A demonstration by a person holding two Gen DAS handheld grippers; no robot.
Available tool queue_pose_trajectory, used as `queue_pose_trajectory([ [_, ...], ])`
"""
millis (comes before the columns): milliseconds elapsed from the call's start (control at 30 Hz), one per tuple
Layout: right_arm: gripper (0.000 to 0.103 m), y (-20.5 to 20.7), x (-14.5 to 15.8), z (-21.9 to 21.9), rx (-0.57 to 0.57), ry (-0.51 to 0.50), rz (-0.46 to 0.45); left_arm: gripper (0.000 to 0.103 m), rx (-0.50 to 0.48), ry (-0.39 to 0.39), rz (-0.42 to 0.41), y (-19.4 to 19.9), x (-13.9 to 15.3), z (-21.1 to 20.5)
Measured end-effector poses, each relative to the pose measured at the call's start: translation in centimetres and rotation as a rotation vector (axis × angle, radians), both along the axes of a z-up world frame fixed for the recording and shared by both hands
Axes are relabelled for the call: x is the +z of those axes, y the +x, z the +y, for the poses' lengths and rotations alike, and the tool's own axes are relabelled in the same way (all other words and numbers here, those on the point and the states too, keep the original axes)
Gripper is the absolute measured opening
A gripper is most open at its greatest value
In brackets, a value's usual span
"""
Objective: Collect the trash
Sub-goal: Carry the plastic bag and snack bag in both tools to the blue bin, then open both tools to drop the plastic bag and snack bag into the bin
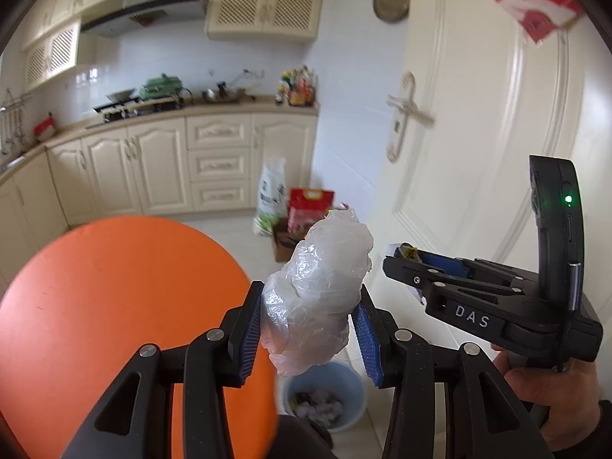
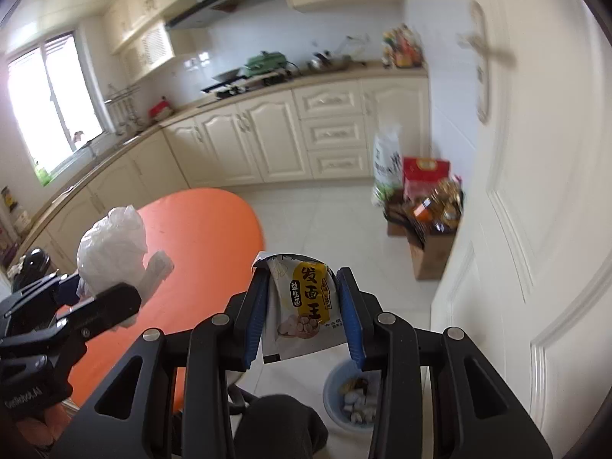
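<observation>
**Two pieces of rubbish held above a kitchen bin**

A crumpled clear plastic bag [image 1: 317, 294] sits pinched between the blue pads of the left gripper [image 1: 306, 329], its jaws partly closed around the wad; a printed white-and-yellow food packet [image 2: 302, 306] is clamped the same way in the right gripper [image 2: 304, 313], jaws narrowed onto its sides; both are held in the air beside the orange round table [image 1: 114, 306]. Below them on the pale tiled floor stands a light blue bin [image 2: 332, 390], already holding scraps of paper and wrappers. Near the white door [image 1: 478, 134], an open cardboard box [image 2: 428, 260] holds jars and packets; a red box [image 2: 424, 172] and a white sack [image 2: 386, 164] stand behind it.
</observation>
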State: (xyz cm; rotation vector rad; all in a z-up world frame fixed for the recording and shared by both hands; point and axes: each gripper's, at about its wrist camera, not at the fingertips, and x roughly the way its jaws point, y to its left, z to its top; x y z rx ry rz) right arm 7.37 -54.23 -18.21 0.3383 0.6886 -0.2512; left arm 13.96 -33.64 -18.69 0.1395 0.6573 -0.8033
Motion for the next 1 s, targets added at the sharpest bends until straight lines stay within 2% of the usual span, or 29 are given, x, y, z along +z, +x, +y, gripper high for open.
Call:
queue_pose_trajectory([
  [233,0.037,-1.5,-6.8,-5.6,-0.106,0.091,0.119,0.041,-0.081,0.109,0.094,-0.9,-3.8,-3.9],
  [533,0.037,-0.8,-17.1,-10.6,-0.183,0.288,0.279,0.041,-0.135,0.310,0.191,0.1,-9.0,-9.6],
  [667,0.038,-1.2,-20.2,-11.9,-0.210,0.366,0.315,0.041,-0.159,0.384,0.226,2.3,-10.2,-13.6],
  [733,0.042,-1.0,-21.4,-12.5,-0.218,0.388,0.332,0.042,-0.165,0.410,0.245,2.3,-10.8,-14.2],
  [833,0.045,-0.9,-22.8,-13.2,-0.235,0.424,0.341,0.044,-0.169,0.444,0.268,5.4,-10.5,-19.4],
  [867,0.047,-0.9,-23.1,-13.4,-0.240,0.425,0.347,0.047,-0.172,0.461,0.270,5.0,-10.7,-19.7],
  [900,0.052,-0.9,-23.4,-13.6,-0.245,0.428,0.351,0.049,-0.177,0.474,0.270,7.5,-10.4,-22.2],
  [933,0.058,-1.0,-23.7,-13.9,-0.248,0.434,0.359,0.054,-0.180,0.484,0.264,7.7,-10.3,-22.8],
  [967,0.063,-0.9,-24.0,-14.2,-0.250,0.438,0.364,0.066,-0.179,0.495,0.253,8.8,-10.2,-23.8],
  [1000,0.078,-0.6,-24.2,-14.3,-0.256,0.441,0.369,0.082,-0.176,0.507,0.244,10.3,-10.3,-25.0],
])
